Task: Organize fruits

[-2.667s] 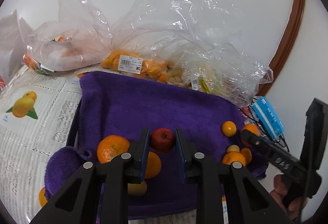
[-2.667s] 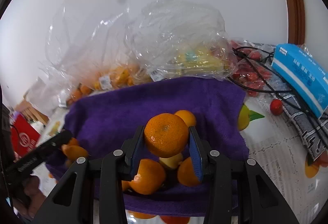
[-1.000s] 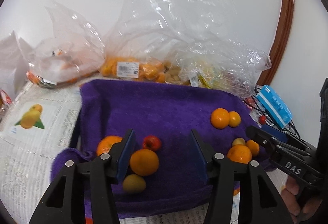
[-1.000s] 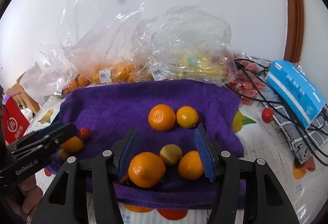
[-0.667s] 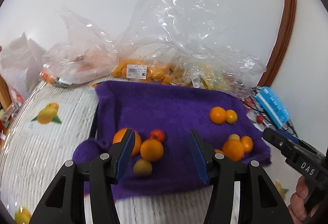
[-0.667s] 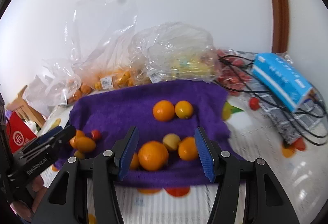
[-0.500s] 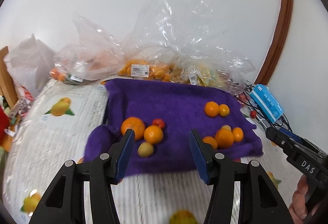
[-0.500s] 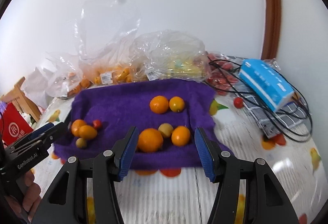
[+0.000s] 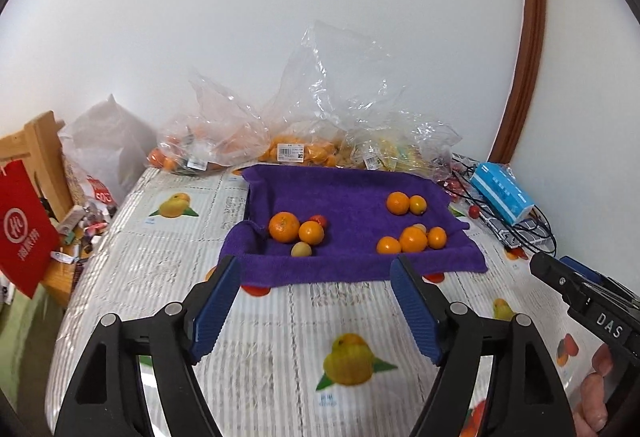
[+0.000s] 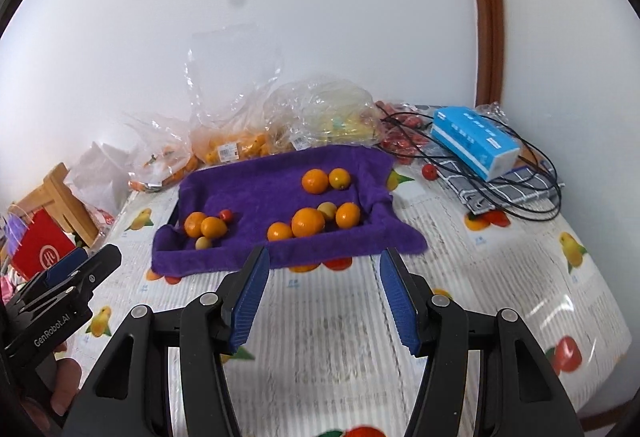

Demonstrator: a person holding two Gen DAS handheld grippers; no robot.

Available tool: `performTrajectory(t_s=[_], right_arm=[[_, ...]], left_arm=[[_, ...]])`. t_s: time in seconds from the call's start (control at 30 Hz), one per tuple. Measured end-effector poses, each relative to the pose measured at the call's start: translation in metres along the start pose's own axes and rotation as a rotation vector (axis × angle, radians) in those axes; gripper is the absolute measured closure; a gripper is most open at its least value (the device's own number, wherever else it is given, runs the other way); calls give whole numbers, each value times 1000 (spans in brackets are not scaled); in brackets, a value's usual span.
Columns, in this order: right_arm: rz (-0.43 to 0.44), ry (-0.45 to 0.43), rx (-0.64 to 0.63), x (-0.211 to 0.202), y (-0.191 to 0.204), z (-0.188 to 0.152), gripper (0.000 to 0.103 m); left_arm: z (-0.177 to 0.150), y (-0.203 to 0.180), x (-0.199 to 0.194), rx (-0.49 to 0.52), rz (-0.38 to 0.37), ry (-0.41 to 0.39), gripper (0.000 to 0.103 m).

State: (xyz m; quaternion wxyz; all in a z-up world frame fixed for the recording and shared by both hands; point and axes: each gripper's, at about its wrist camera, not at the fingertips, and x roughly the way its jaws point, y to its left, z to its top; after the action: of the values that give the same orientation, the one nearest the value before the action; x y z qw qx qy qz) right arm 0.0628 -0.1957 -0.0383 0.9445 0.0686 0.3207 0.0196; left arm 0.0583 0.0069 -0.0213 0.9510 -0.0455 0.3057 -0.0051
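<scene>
Fruit, round oranges and smaller pieces, sits in three clusters on the purple terry towel [image 9: 352,197]. Both the left gripper [image 9: 316,307] and right gripper [image 10: 322,291] hang short of the towel's near edge, empty, jaws opening, roughly equally near.

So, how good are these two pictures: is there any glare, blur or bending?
Left wrist view: sharp on the fruit on the purple towel; the door frame bends from the fisheye lens. Right wrist view: glare on the tablecloth at the right, and a dark smudge on the wall.
</scene>
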Motion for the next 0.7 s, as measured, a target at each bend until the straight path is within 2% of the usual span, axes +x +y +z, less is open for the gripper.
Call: performTrajectory(t_s=[0.1, 0.23, 0.4, 0.7], right_arm=[[7, -28, 7, -18, -2, -8, 24], [-17, -85, 8, -45, -4, -17, 17], [-7, -106, -1, -67, -5, -23, 9], [-26, -99, -31, -83, -8, -29, 9]], left_arm=[[-3, -3, -16, 7, 8, -11, 25], [-8, -6, -36, 17, 33, -31, 25], [-11, -14, -59, 46, 85, -73, 24], [-14, -20, -65, 50, 66, -54, 24]])
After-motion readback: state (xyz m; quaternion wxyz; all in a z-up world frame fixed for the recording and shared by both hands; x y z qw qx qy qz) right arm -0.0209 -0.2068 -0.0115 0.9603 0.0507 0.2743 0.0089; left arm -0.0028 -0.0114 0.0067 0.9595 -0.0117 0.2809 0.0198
